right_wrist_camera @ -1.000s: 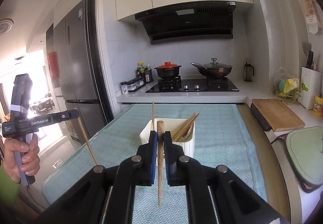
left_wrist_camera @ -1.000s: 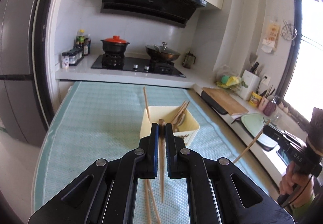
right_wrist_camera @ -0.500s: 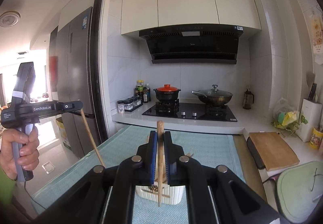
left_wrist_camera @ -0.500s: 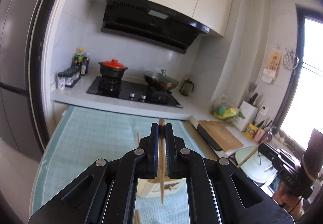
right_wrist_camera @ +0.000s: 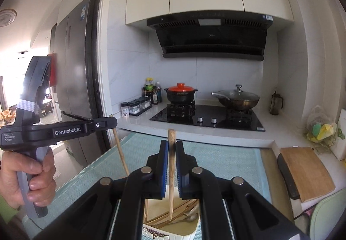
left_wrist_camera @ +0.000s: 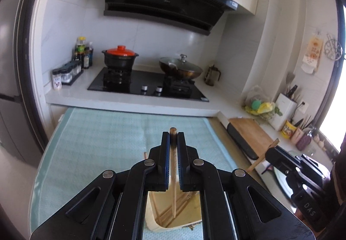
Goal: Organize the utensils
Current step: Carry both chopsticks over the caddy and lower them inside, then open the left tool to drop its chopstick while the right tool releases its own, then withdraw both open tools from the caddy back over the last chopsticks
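Holding: one wooden chopstick in each gripper, both above the cream utensil box
Left gripper (left_wrist_camera: 173, 138): clenched on left chopstick (left_wrist_camera: 173, 175), which stands near upright, thick end just above the pads, thin tip hanging over the open box
Right gripper (right_wrist_camera: 171, 147): clenched on right chopstick (right_wrist_camera: 171, 177), near upright, tip down over the box
Utensil box (left_wrist_camera: 155, 221): cream, standing on the cloth, mostly hidden under the gripper bodies; several chopsticks (right_wrist_camera: 183, 210) lean inside, with a metal spoon (right_wrist_camera: 191, 217)
Cloth (left_wrist_camera: 97, 142): pale green, covering the counter
Left hand (right_wrist_camera: 23, 179): wrapped round the handle of its gripper
Background: hob (left_wrist_camera: 149, 86), red-lidded pot (left_wrist_camera: 120, 58), wok (left_wrist_camera: 180, 69), cutting board (right_wrist_camera: 307, 170)
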The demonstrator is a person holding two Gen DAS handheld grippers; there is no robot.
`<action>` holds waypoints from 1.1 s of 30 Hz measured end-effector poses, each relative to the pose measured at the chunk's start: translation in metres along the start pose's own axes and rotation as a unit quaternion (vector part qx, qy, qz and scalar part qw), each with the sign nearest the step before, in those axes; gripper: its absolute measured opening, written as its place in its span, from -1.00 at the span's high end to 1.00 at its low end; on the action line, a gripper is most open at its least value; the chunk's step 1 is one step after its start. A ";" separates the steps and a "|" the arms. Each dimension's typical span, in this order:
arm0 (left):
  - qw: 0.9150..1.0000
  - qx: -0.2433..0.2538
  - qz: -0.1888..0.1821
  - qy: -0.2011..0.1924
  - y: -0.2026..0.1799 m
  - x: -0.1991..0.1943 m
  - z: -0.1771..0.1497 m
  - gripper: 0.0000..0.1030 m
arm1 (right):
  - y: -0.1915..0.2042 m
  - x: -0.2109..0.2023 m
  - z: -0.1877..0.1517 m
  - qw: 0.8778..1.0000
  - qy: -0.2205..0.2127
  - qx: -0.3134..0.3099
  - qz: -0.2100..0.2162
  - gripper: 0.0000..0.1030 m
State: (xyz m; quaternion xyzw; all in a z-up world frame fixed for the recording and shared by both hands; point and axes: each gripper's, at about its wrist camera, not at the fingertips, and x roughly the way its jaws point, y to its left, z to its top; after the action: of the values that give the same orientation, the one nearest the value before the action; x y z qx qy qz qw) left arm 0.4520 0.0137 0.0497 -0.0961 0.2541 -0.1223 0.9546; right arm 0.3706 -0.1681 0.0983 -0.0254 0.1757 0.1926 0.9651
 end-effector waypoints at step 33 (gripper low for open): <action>0.978 0.148 0.109 0.096 0.032 -0.138 -0.108 -0.52 | 0.005 -0.069 -0.083 0.993 0.101 -0.048 -0.031 -0.04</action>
State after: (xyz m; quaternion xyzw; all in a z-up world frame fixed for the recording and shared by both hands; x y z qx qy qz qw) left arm 0.2869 0.0700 0.0132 0.0870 0.3328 -0.0629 0.9368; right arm 0.2817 -0.1985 0.0451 -0.0963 0.2621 0.1677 0.9455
